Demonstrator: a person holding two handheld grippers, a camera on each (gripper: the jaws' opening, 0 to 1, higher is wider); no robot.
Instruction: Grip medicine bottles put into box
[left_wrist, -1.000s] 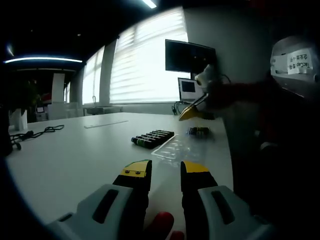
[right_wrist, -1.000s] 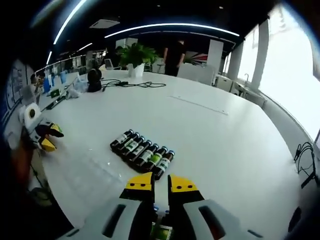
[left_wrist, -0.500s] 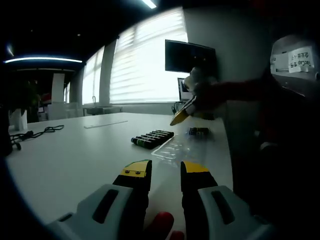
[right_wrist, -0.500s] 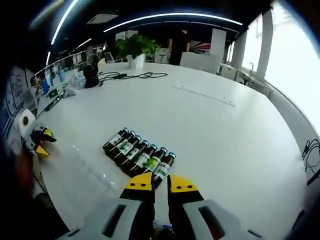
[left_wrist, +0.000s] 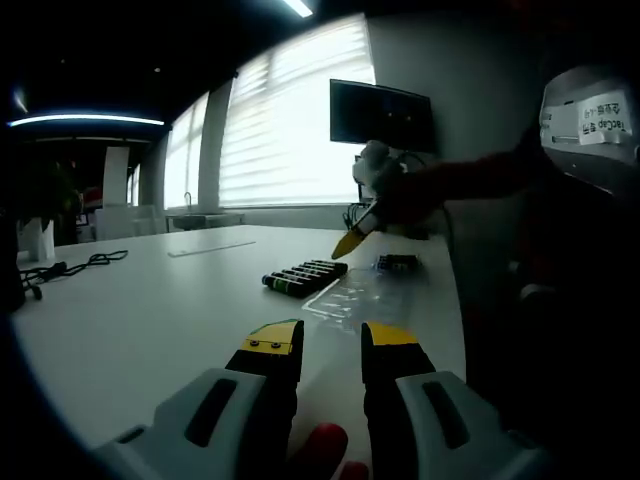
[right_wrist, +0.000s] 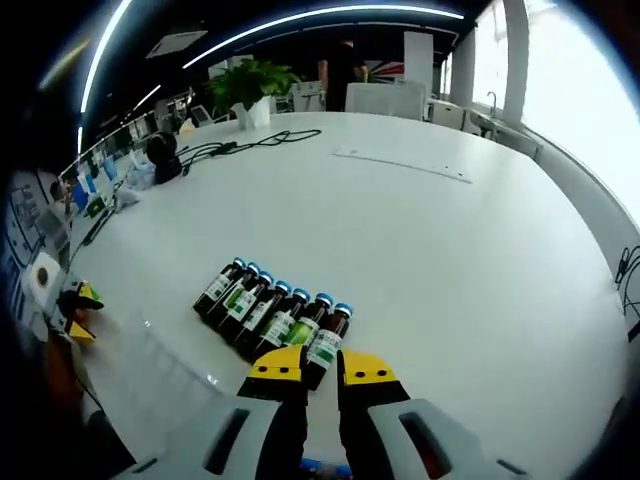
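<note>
Medicine bottles (right_wrist: 272, 320) lie in a row at twelve o'clock of the right gripper (right_wrist: 322, 366), whose jaws stand narrowly parted and empty; widen them, then straddle the nearest bottle (right_wrist: 327, 343) squarely.

We are in an open-plan office. We see a broad white counter (right_wrist: 450, 250) running the length of the room, with black cables (right_wrist: 240, 145) trailing across its far end and a potted green plant (right_wrist: 250, 85) standing beyond them. Long strip lights (right_wrist: 300, 18) curve across a dark ceiling. In the left gripper view we see tall windows covered by white blinds (left_wrist: 290, 130), a dark wall-mounted screen (left_wrist: 380, 115) and a smaller lit monitor just below it. At the far end of the right gripper view a person (right_wrist: 345, 65) stands among white desks and chairs, and small items clutter the counter's left edge
</note>
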